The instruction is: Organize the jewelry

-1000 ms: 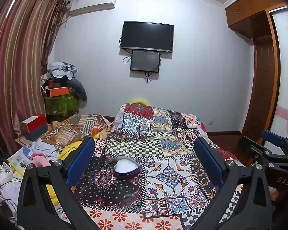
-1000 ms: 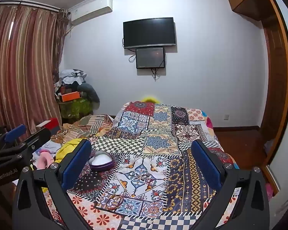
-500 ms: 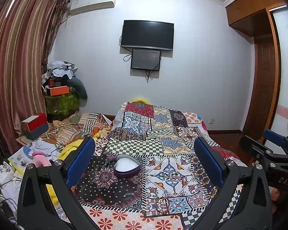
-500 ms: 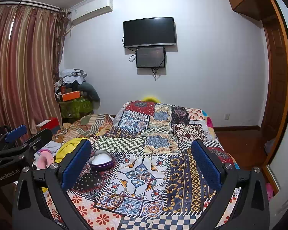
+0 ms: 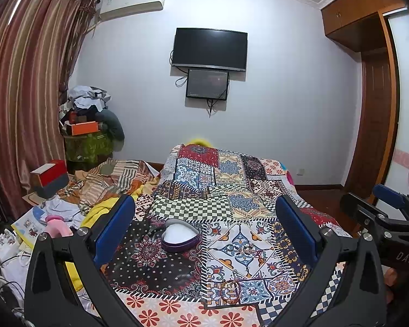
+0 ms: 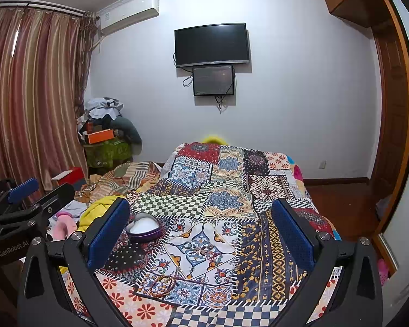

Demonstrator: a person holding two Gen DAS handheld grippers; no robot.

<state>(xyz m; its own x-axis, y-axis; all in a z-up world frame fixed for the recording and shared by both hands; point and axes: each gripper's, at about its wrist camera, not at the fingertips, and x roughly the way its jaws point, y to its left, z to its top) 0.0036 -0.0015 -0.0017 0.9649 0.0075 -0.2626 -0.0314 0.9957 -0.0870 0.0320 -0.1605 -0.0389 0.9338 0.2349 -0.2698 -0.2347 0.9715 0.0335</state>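
Patchwork quilt (image 5: 231, 218) fills the bed; heart-shaped box (image 5: 180, 236) and bracelets (image 6: 163, 283) lie apart, left gripper (image 5: 204, 231) and right gripper (image 6: 201, 231) both spread wide, empty

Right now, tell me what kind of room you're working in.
A lived-in bedroom, most likely. A bed under a patchwork quilt fills the middle, a television hangs on the far wall, and striped curtains cover the left side. A heart-shaped jewelry box sits open on the quilt.

A home bedroom: patchwork-covered bed (image 5: 226, 218) in the centre, wall-mounted television (image 5: 209, 49) on the far wall, striped curtains (image 5: 21, 95) left, wooden wardrobe (image 5: 368, 13) right.
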